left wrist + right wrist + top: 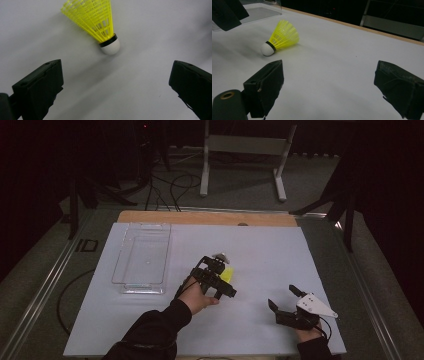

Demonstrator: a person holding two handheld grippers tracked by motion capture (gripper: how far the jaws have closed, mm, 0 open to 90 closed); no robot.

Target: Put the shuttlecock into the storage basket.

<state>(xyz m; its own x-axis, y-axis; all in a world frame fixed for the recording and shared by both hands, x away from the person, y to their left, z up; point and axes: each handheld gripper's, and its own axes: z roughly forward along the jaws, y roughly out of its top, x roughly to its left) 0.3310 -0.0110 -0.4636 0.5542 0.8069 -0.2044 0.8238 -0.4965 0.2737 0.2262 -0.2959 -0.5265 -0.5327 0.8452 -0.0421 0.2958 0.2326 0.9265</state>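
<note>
- Shuttlecock [96, 23] first: we see a yellow plastic one with a white cork tip and a black band where skirt meets cork, lying on its side on the white table [260, 255].
- We place it near the middle of the table, to the right of the clear plastic tray [142, 260] and well apart from it.
- We hold the left gripper [216, 270] right over the shuttlecock in the high view, where a patch of yellow shows just beside the gripper's black body.
- In the left gripper view we look down between its two black jaws; they stand wide apart with bare table between them, and the shuttlecock lies just beyond their tips, cork end nearest us, skirt pointing away and up-left.
- We see no contact there: neither jaw touches the shuttlecock.
- We keep the right gripper [284, 299] low near the table's right front corner, well apart from the shuttlecock, with its grey three-cornered plate on top.
- Its jaws are also spread wide and hold nothing.
- From the right gripper view we see the shuttlecock farther off at upper left, cork pointing left and toward us, skirt resting on the table.
- In that same view we see a dark part of the left gripper at the top left corner, above the shuttlecock, with the tray behind it.
- We note a wooden strip [205, 217] along the table's far edge.
</note>
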